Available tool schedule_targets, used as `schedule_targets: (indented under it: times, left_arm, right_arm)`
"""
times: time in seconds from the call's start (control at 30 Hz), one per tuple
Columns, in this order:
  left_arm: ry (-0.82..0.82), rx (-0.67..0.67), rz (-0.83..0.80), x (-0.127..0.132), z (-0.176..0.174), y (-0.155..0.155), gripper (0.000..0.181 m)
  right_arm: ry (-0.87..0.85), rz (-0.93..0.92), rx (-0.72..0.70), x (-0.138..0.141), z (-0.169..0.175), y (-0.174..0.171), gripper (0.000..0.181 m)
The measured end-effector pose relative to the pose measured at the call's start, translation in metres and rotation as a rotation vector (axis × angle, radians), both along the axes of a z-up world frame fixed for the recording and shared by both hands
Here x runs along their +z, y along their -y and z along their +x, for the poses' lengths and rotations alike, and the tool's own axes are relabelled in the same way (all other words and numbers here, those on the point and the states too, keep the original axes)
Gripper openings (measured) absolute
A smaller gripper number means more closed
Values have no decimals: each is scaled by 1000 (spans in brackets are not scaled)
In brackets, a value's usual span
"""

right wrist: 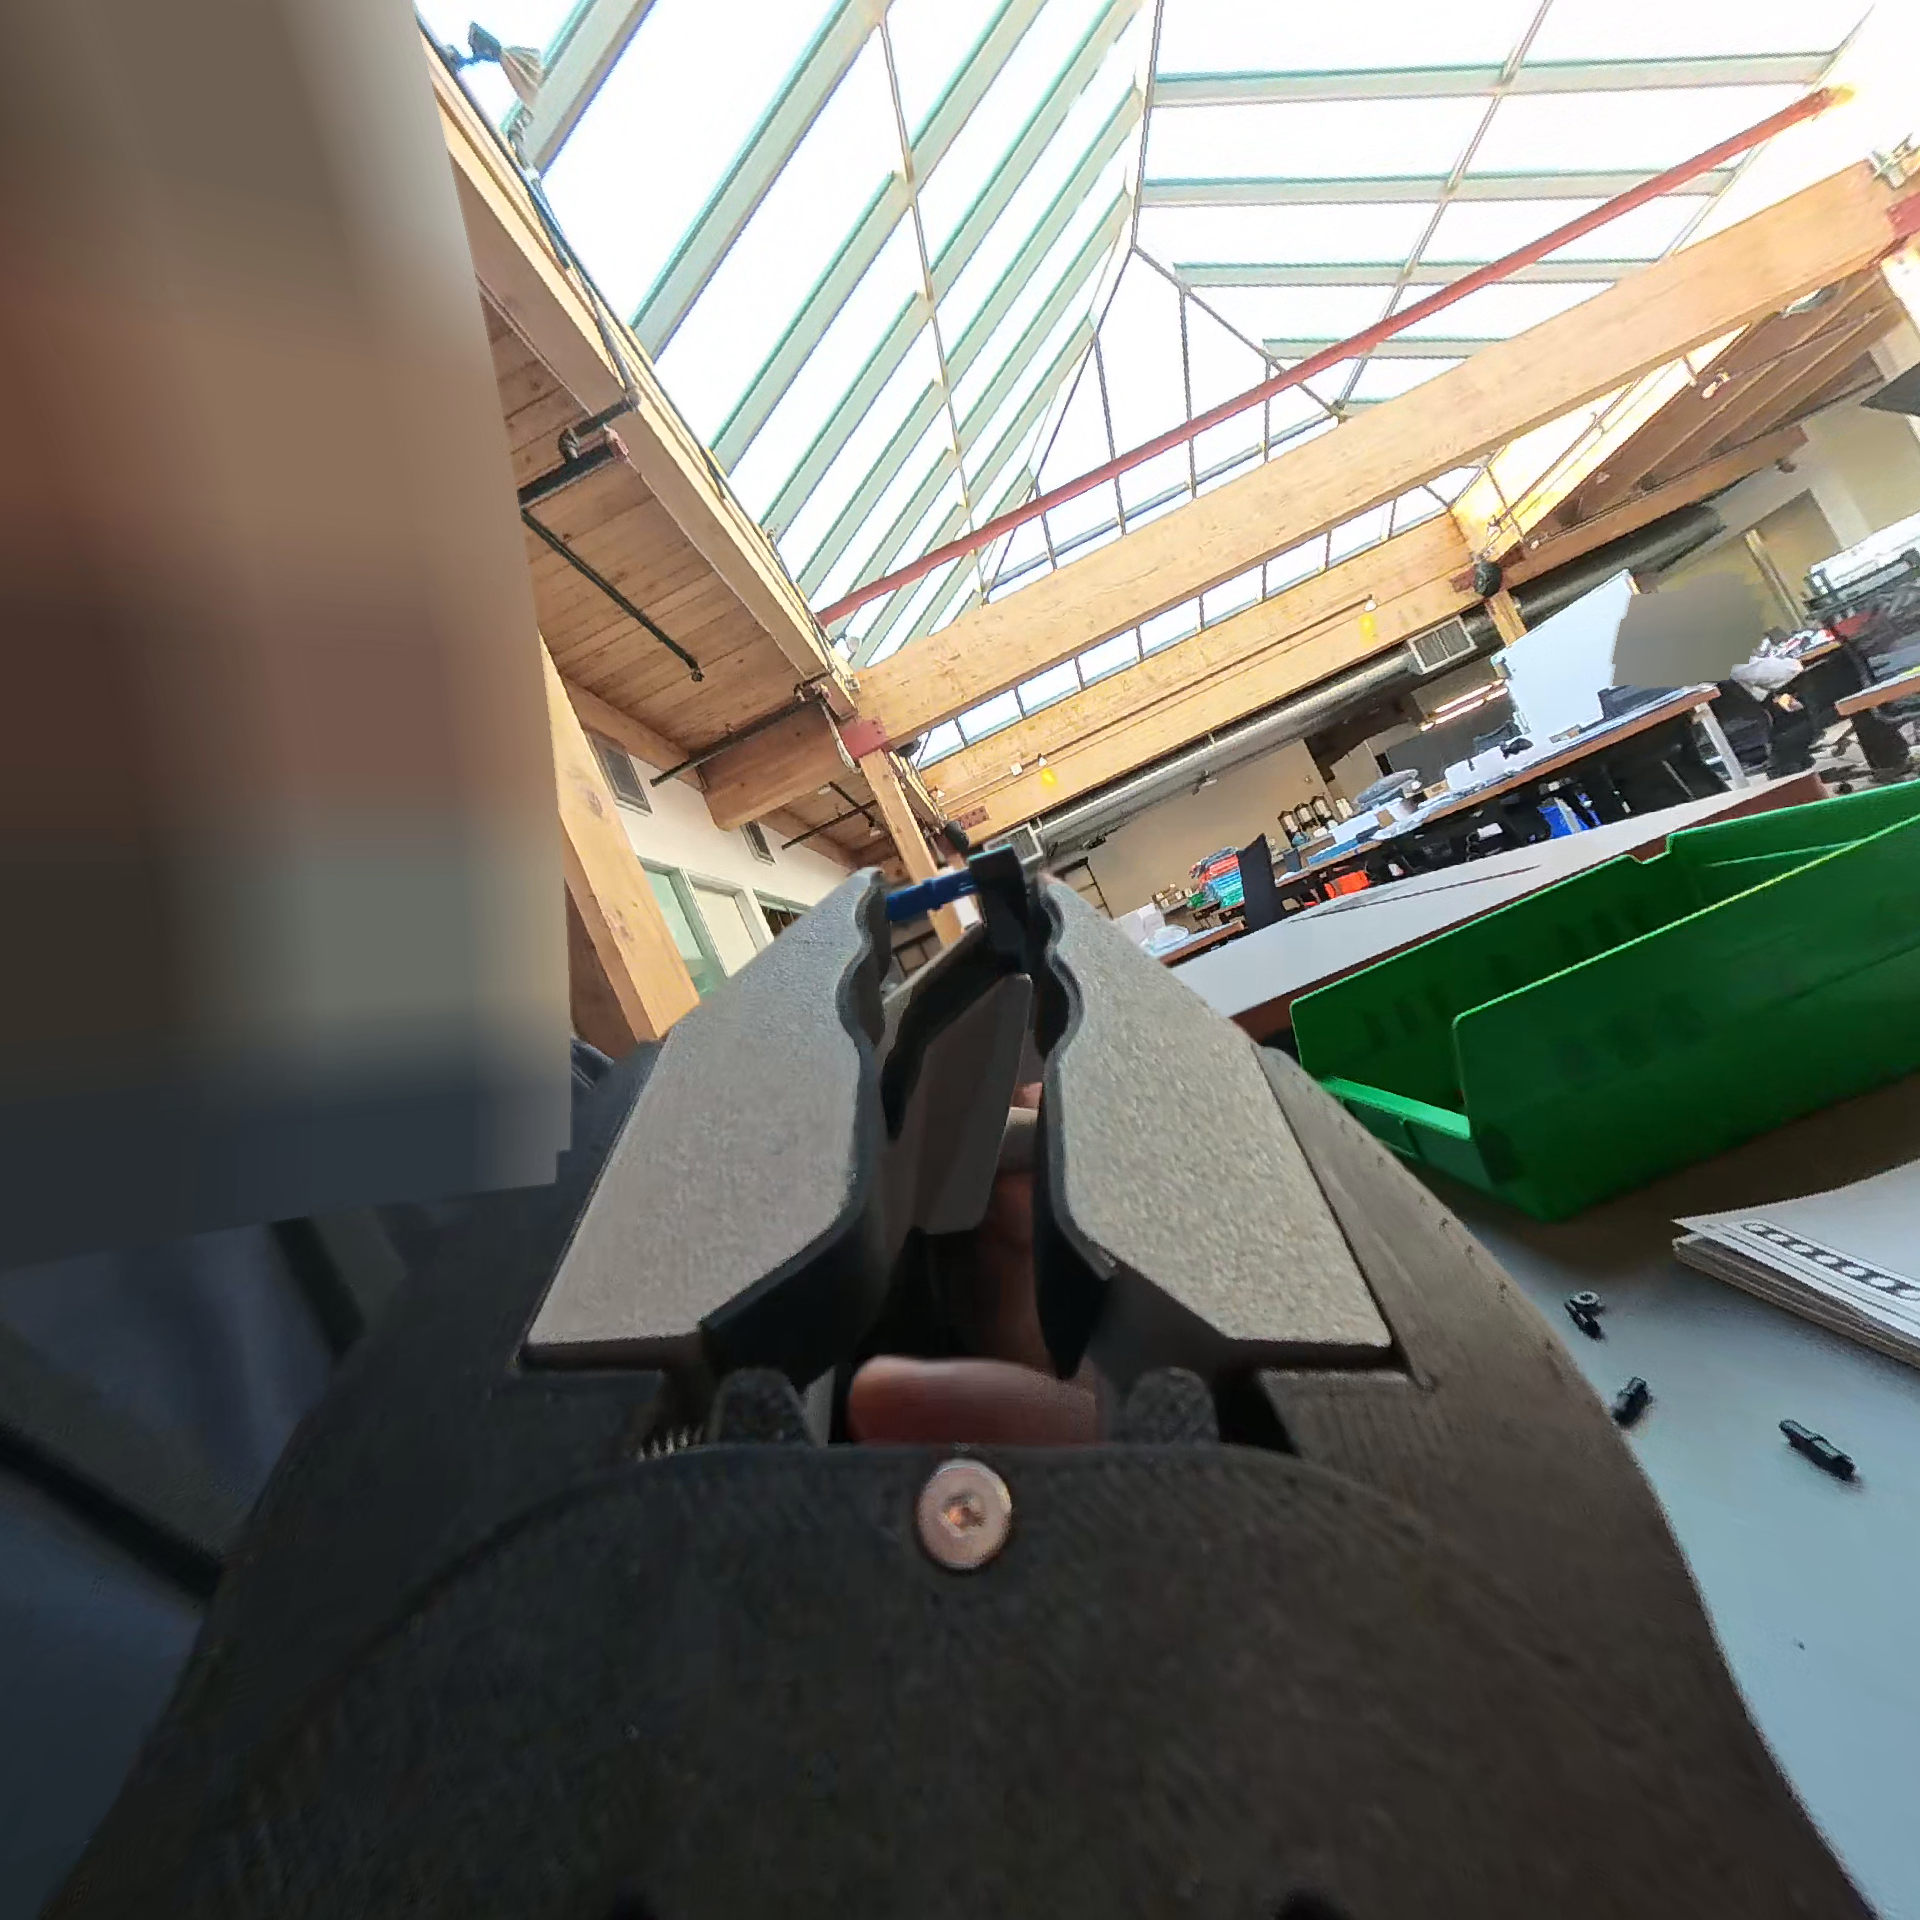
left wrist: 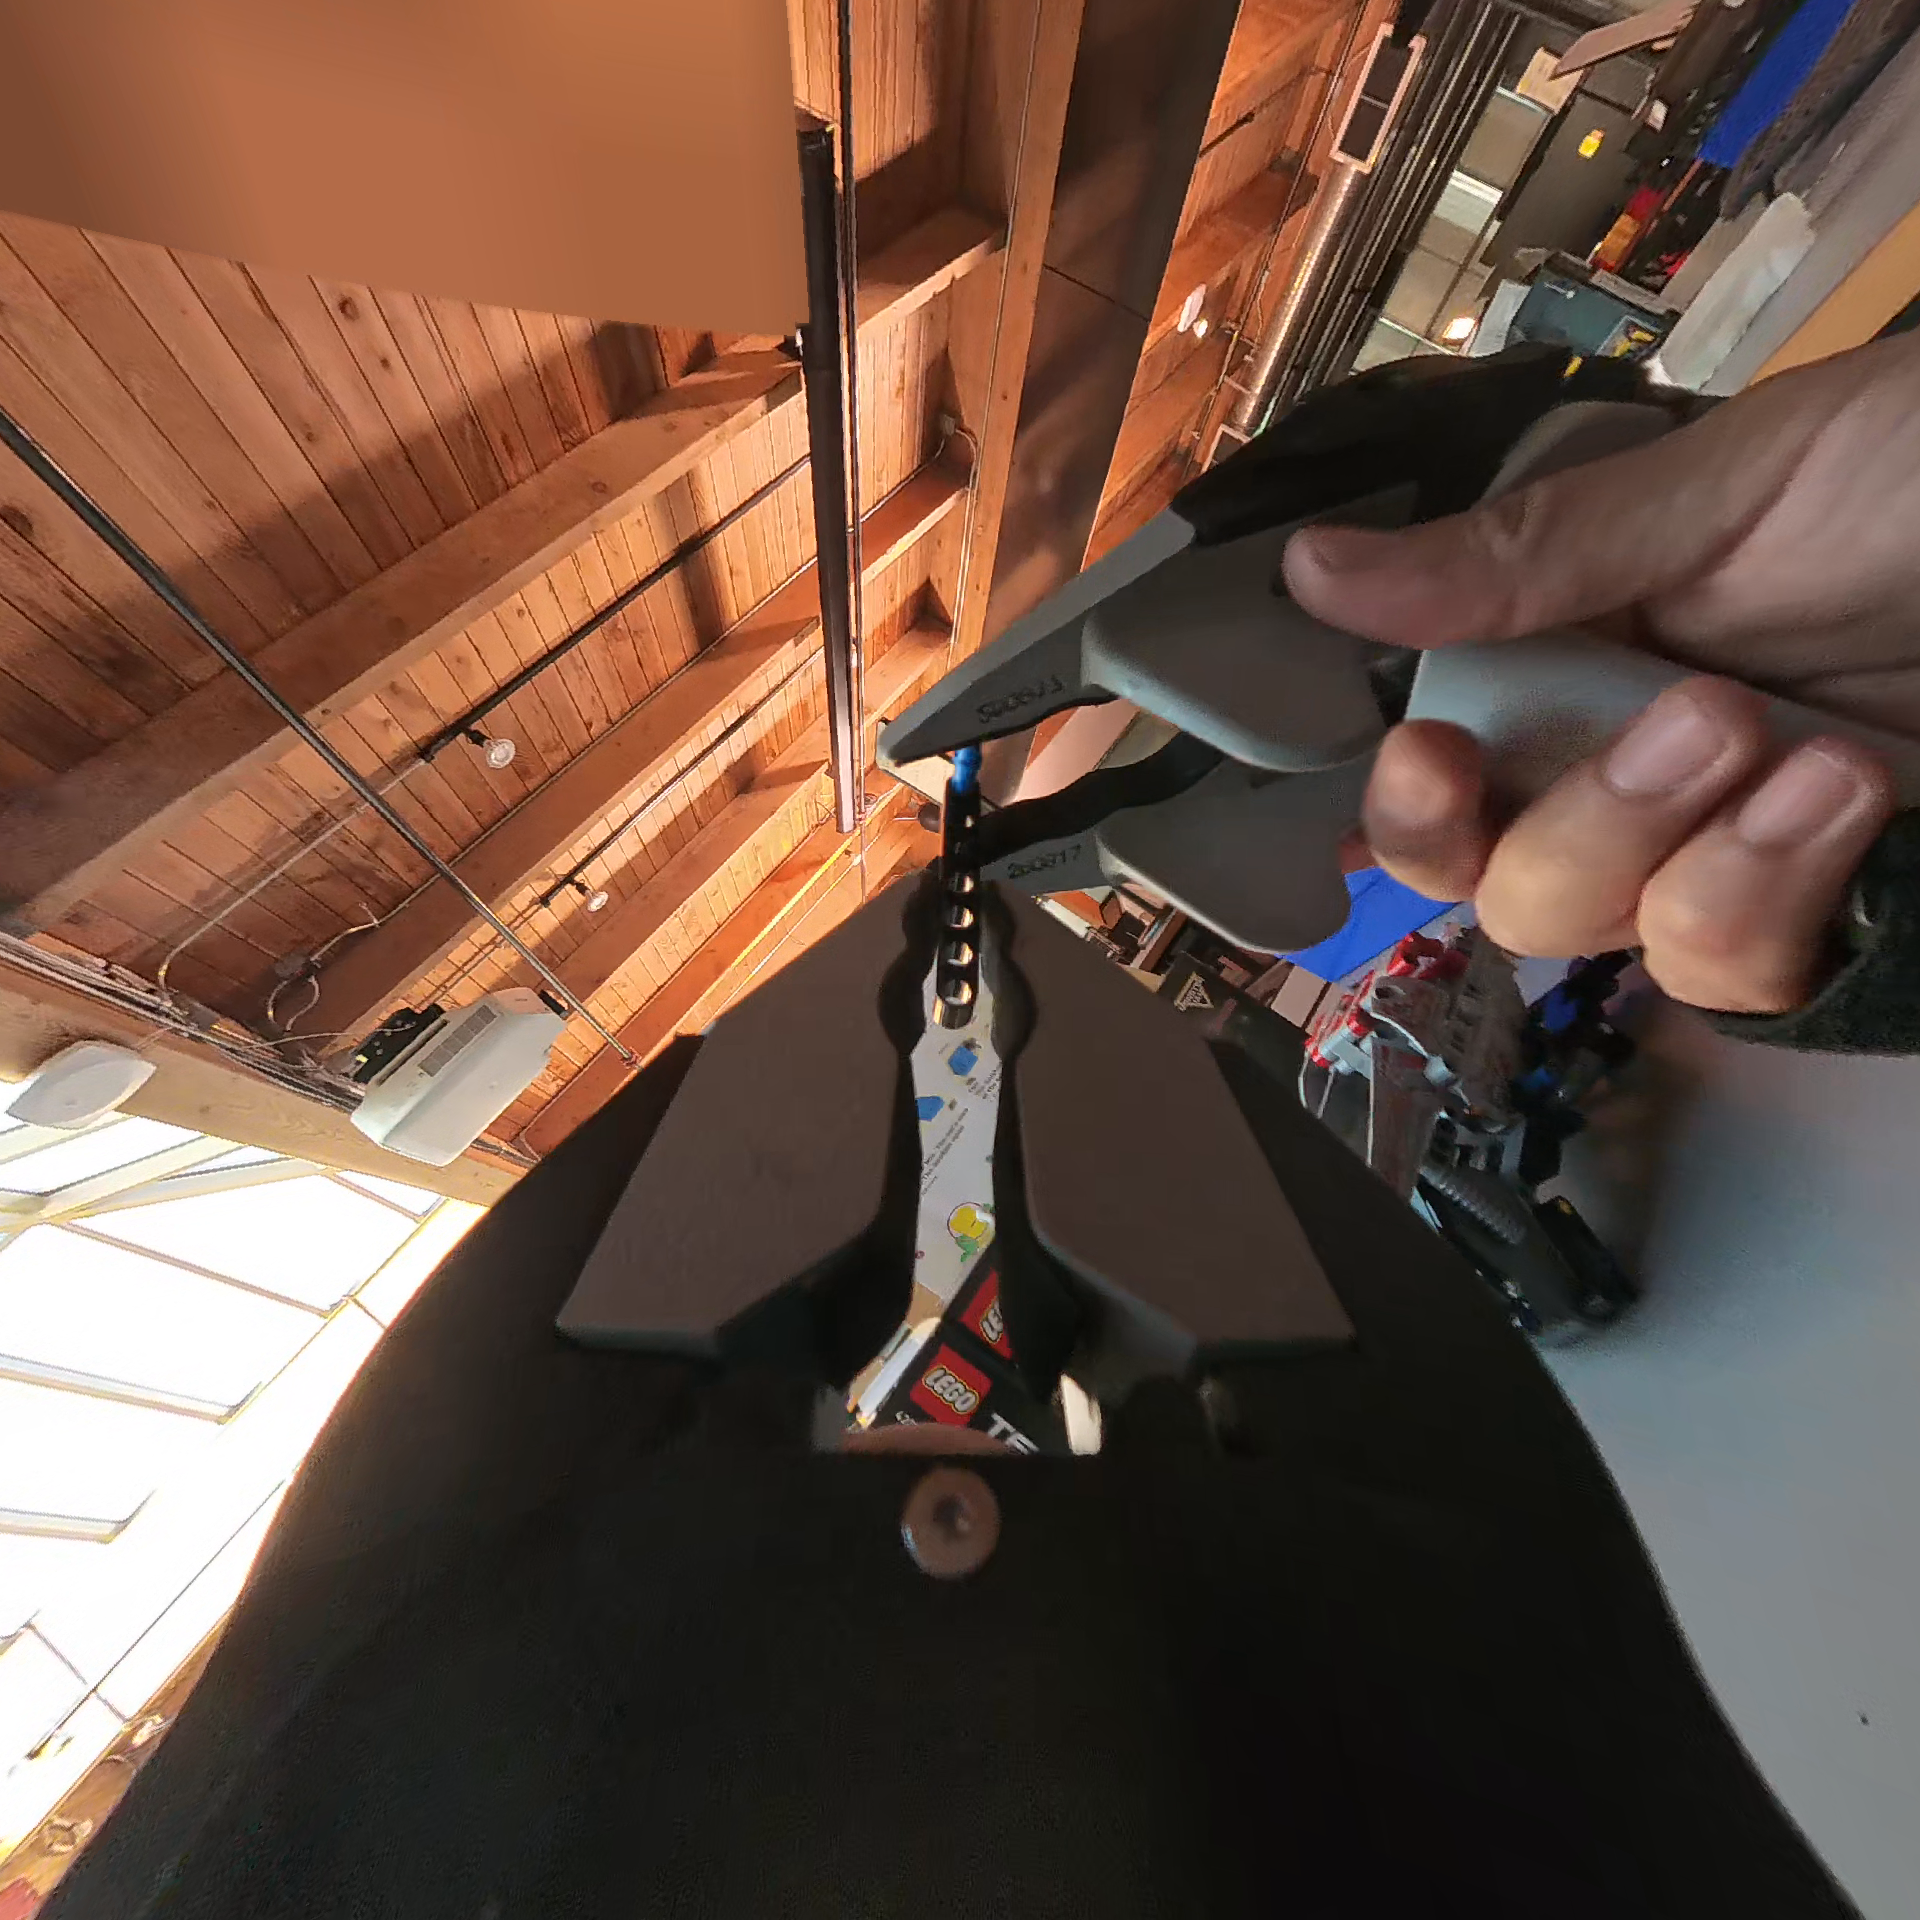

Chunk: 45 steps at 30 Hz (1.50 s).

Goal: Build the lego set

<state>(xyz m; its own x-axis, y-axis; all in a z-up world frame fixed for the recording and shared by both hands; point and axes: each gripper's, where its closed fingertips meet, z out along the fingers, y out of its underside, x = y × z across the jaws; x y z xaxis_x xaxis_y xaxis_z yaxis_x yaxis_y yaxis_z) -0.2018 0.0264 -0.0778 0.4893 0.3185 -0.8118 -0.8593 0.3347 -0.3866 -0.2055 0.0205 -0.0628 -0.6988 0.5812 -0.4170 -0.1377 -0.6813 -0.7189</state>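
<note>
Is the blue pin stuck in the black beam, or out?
In. The blue pin pokes out of the end hole of the black beam, pinched by the right claw; the left claw holds the beam.

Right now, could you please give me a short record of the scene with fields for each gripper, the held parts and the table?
left gripper: shut on the black beam
right gripper: closing around the blue pin at the beam's far end
blue pin: sticks out of the beam
table: green bin, paper sheets, loose black pins
height: both grippers held up in the air
</note>
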Motion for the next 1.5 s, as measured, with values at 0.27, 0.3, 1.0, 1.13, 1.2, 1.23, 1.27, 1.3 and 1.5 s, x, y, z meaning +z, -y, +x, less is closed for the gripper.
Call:
schedule_targets:
  times: [0.27,0.3,1.0,1.13,1.2,1.23,1.27,1.3,1.5]
  left_arm:
    - [-2,-13,52,15,8,5,4]
    - [-5,-12,57,15,8,6,4]
    - [-719,52,22,-27,-7,2,4]
    - [-449,-8,-115,-35,-20,4,15]
    - [-241,-58,-240,-40,-31,4,19]
    - [-133,-98,-315,-44,-35,3,21]
    - [-25,-139,-409,-51,-39,1,21]
    - [95,-162,-506,-59,-45,-2,23]
    - [572,-442,-920,-100,-43,-3,31]
  right_arm:
    - [-53,-34,-17,14,5,2,15]
    - [-59,-15,-23,15,6,2,15]
    - [291,342,39,-40,-10,-1,5]
    - [259,542,-127,-46,-15,-9,6]
    - [283,604,-149,-56,-17,-12,7]
    - [294,613,-139,-61,-18,-13,7]
    - [299,611,-123,-64,-18,-13,7]
    - [299,607,-108,-66,-18,-13,7]
    - [308,598,-47,-82,-23,-11,7]
